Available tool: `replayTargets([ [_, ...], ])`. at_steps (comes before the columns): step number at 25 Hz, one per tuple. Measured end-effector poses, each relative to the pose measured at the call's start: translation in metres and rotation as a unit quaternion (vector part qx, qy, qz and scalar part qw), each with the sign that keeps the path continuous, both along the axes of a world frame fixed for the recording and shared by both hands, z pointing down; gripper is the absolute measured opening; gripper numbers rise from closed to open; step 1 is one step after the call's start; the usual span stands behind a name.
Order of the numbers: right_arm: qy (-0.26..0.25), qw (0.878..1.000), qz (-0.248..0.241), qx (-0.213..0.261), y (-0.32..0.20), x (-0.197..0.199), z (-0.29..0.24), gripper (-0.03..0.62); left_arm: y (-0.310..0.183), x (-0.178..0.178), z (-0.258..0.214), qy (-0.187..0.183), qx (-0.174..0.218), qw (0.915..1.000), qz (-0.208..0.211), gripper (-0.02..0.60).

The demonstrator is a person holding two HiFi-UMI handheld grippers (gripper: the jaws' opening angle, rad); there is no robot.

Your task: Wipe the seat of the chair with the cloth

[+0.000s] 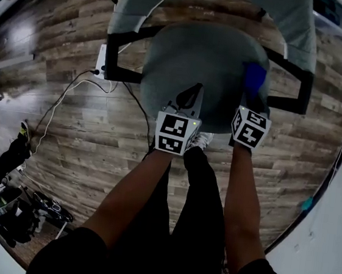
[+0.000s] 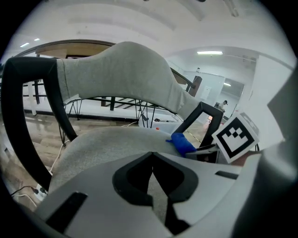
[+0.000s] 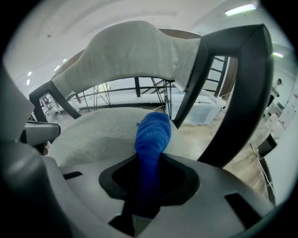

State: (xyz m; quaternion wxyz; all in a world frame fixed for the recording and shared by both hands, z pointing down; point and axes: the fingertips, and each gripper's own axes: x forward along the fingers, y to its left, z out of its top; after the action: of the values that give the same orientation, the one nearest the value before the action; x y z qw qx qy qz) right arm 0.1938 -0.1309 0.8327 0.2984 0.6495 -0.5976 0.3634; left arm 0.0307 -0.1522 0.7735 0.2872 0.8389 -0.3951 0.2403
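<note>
The right claw (image 3: 149,174) is clamping the blue cloth (image 3: 152,134) at the right side of the seat (image 1: 192,62), the left claw (image 2: 152,173) is resting closed and empty at the near edge, and pressing the cloth flat before sweeping left is probably serving best.

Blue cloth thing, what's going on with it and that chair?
A person stands facing a grey chair, one hand-held gripper in each hand. The right hand-held gripper is shut on the blue cloth, over the right side of the seat. The left hand-held gripper is shut and empty, near the seat's front.
</note>
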Motion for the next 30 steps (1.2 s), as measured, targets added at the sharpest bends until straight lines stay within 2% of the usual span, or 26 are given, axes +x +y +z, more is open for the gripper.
replayTargets([
  [7,0.036,0.999,0.013,-0.01,0.011,0.035,0.0,0.107,0.009,0.015,-0.003,0.008,0.002,0.9999,0.007,0.006],
  [12,0.04,0.999,-0.002,0.022,0.009,0.021,-0.016,0.107,0.014,0.004,0.001,0.009,-0.004,0.9999,-0.005,0.006],
  [19,-0.001,0.997,-0.063,0.053,0.014,-0.053,-0.04,0.107,0.021,-0.039,0.002,-0.002,-0.004,0.9993,-0.037,0.006],
  [25,-0.056,0.994,-0.075,0.052,0.013,-0.138,-0.038,0.107,0.03,-0.087,0.009,-0.006,-0.013,0.9959,-0.089,0.006],
  [30,-0.08,0.988,-0.128,0.04,0.014,-0.216,-0.033,0.107,0.037,-0.136,0.015,-0.015,-0.021,0.9914,-0.129,0.006],
])
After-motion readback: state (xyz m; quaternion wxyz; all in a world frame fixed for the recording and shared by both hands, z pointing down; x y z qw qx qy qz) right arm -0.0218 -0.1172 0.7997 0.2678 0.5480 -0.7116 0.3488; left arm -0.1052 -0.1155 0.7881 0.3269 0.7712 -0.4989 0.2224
